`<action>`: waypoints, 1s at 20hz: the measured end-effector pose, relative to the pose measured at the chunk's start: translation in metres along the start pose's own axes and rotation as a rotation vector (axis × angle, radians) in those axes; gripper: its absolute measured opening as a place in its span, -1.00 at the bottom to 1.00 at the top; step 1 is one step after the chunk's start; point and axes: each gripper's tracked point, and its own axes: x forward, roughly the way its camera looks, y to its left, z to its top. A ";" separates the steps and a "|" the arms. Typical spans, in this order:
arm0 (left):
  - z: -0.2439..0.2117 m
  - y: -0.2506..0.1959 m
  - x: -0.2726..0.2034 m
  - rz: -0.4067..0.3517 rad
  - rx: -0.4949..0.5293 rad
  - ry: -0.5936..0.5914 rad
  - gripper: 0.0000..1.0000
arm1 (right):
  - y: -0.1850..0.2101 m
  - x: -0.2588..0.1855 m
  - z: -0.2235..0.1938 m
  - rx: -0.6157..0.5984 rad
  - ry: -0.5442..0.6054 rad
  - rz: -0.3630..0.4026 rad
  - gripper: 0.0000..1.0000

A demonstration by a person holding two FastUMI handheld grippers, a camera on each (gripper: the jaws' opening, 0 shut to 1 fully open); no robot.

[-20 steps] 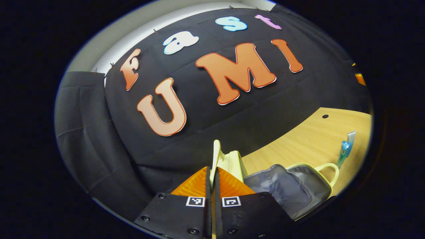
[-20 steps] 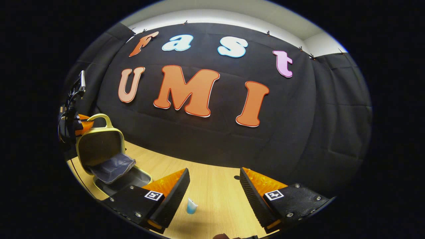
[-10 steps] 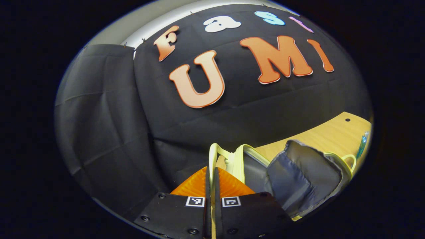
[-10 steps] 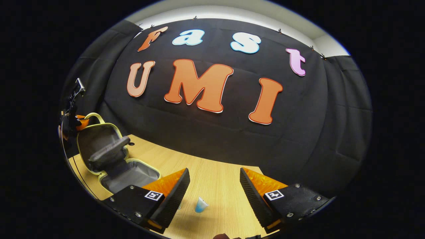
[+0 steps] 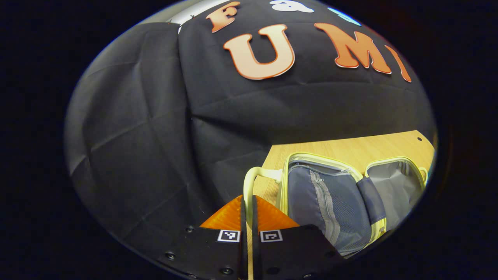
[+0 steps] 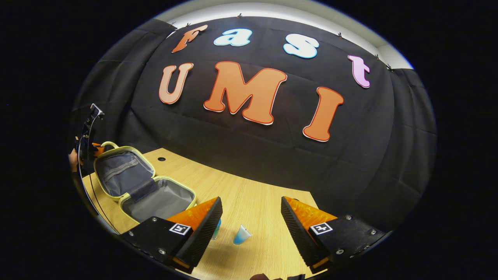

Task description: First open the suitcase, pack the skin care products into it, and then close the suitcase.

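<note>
Left gripper view is showing the suitcase [image 5: 330,202] lying open on the wooden table [image 5: 350,149], with its lid half, the one with the grey zip pocket, nearer and its empty grey half lying farther off to the right. The pale yellow handle [image 5: 249,186] is sticking out from the lid, and the left gripper [image 5: 247,202] is pinching it tight between its two fingers, so the lid is hanging on that one thin loop. Right gripper view is showing the same suitcase [image 6: 144,186] sitting far off to the left side of the table [image 6: 253,202], open like a book. Just ahead of the right gripper [image 6: 249,217] a small blue tube [image 6: 242,235] is lying tipped over on the wood, and a second bluish thing [image 6: 216,229] is peeking out from behind one finger, too hidden to name. That gripper is standing wide and holding nothing. I think a few things could be going wrong from here. The handle is thin and smooth, so it could be slipping out and letting the lid flop shut again. The tube is small and lying loose, so a push from one finger could be rolling it away instead of catching it. The suitcase is well apart from the tube, so the tube could be dropping on the way over if the squeeze is too soft.
</note>
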 end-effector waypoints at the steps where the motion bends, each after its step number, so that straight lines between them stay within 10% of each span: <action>1: 0.000 0.008 0.000 0.045 0.017 0.003 -0.79 | 0.001 -0.001 -0.003 0.000 0.011 0.006 0.91; 8: 0.035 -0.024 -0.016 -0.031 -0.006 -0.155 -0.33 | -0.015 -0.009 -0.006 0.037 0.001 -0.017 0.92; 10: 0.049 -0.051 -0.023 -0.101 -0.013 -0.217 0.45 | -0.018 -0.013 -0.012 0.059 0.006 -0.017 0.92; 13: 0.064 -0.089 -0.037 -0.207 0.006 -0.277 0.92 | -0.024 -0.016 -0.019 0.087 0.002 -0.026 0.92; 20: 0.061 -0.182 -0.081 -0.472 0.030 -0.296 0.96 | -0.036 -0.030 -0.051 0.119 0.021 -0.037 0.92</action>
